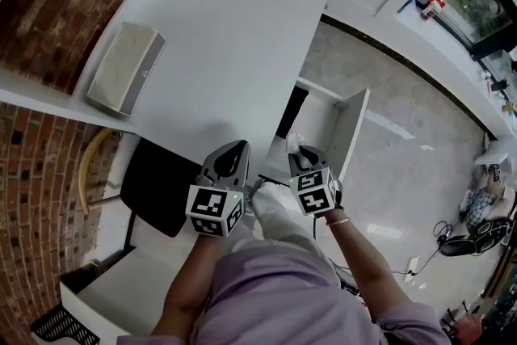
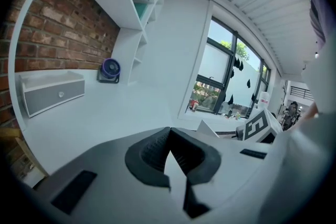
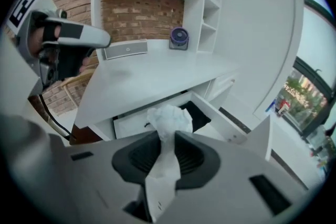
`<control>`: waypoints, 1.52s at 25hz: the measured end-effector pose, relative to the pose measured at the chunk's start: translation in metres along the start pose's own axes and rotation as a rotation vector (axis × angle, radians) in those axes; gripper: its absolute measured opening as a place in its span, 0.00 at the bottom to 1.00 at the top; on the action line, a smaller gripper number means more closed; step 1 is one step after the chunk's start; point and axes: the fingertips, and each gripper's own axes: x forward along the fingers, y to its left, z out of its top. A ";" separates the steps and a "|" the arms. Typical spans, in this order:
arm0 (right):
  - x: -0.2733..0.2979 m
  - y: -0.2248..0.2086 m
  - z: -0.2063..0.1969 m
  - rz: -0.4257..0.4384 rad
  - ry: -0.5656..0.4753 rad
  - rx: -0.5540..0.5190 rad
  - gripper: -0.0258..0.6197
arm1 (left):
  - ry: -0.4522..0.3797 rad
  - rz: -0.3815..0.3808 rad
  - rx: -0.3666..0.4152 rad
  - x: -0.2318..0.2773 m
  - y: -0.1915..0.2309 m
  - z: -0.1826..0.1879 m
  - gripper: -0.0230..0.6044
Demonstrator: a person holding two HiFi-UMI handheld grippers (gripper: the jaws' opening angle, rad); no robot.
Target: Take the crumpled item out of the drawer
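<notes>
Two grippers. The right gripper [image 3: 167,136] pinches one crumpled white paper wad [image 3: 170,117], held near the single open drawer [image 3: 220,115] under the smooth white desk's [image 3: 152,73] front edge. The left gripper [image 2: 169,134] is closed and empty.

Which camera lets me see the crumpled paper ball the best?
The right gripper view. There the crumpled paper sits in the middle, big and clear, pinched between the jaws of the right hand-held gripper. The head view shows only a small white bit of it ahead of that gripper. The left gripper view doesn't show it at all.
</notes>
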 end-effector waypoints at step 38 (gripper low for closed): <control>-0.162 -0.007 0.036 -0.171 -0.361 0.330 0.16 | 0.011 -0.234 0.147 -0.002 -0.066 0.013 0.04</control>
